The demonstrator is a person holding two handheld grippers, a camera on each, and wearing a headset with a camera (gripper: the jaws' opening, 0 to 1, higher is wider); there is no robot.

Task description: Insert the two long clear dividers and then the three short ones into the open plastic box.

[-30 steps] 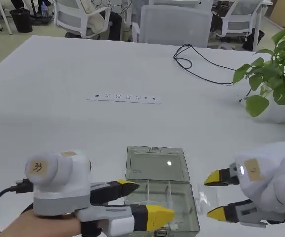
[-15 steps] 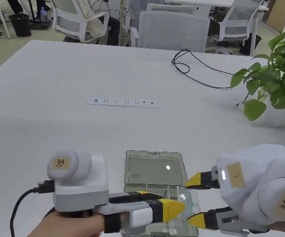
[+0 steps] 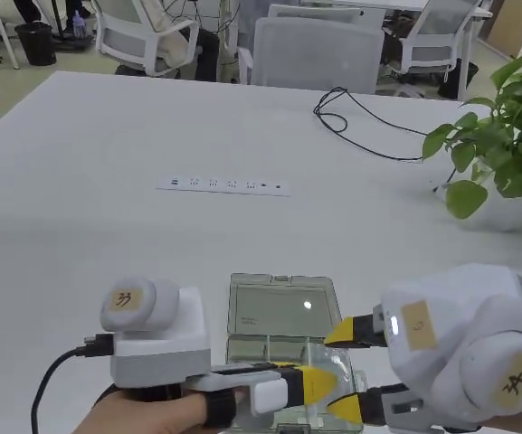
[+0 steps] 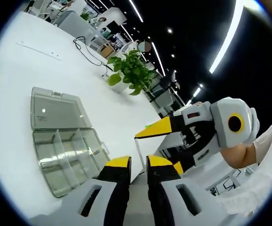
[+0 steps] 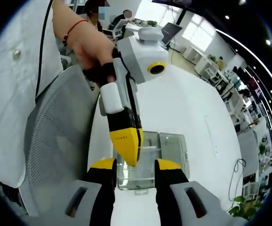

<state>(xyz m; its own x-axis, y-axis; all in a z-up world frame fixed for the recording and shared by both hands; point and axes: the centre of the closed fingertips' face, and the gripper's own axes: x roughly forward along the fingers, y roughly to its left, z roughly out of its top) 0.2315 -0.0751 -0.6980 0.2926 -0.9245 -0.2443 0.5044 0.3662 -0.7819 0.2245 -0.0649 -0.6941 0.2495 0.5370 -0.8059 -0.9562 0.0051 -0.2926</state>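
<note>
White table (image 3: 107, 136) (plant (image 3: 500, 127) on it), grey office chairs (image 3: 319, 50) behind, ceiling strip lights (image 4: 230, 37)

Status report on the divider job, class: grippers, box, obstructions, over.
Left gripper shut on clear divider above open plastic box. Right gripper open, close alongside. Nothing blocking box.

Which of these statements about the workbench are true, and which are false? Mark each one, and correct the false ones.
1. The plastic box has its lid lying open behind it. True.
2. The power strip lies inside the box. False: it lies on the table, beyond the box.
3. The right gripper has its jaws apart. True.
4. The plant stands at the left of the head view. False: it stands at the right.
5. The left gripper has its jaws spread wide. False: they stand close together, seemingly on a thin clear divider.
</note>
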